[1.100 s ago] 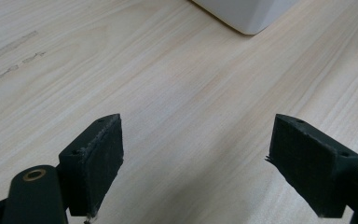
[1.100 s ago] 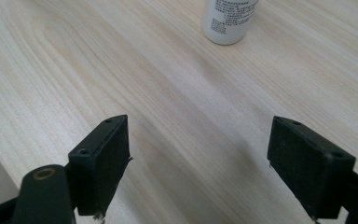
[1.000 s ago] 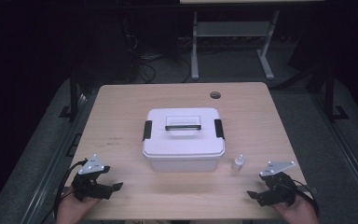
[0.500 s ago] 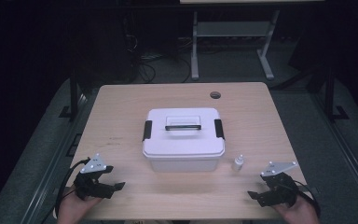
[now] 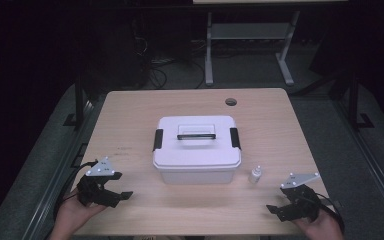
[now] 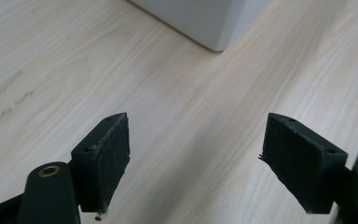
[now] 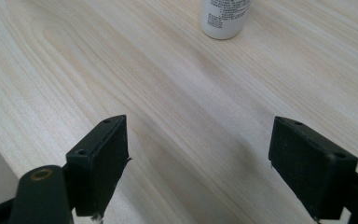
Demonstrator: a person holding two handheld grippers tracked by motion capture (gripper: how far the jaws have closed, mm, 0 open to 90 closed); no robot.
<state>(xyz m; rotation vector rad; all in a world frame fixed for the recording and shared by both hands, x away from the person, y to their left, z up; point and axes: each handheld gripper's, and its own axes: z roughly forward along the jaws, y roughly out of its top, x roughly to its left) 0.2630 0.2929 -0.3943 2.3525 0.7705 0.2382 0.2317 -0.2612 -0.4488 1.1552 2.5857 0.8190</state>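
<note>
Nothing has moved: both grippers, left (image 5: 111,193) and right (image 5: 282,209), rest wide open, bottle (image 7: 224,17) ahead of the right jaws, box (image 5: 197,149) ahead of the left.

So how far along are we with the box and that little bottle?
Nothing looks done yet: the white lidded storage box is closed, both black latches down, and the small white bottle stands upright on the table beside it. Left gripper and right gripper are open and empty near the front edge. Everything is left.
</note>
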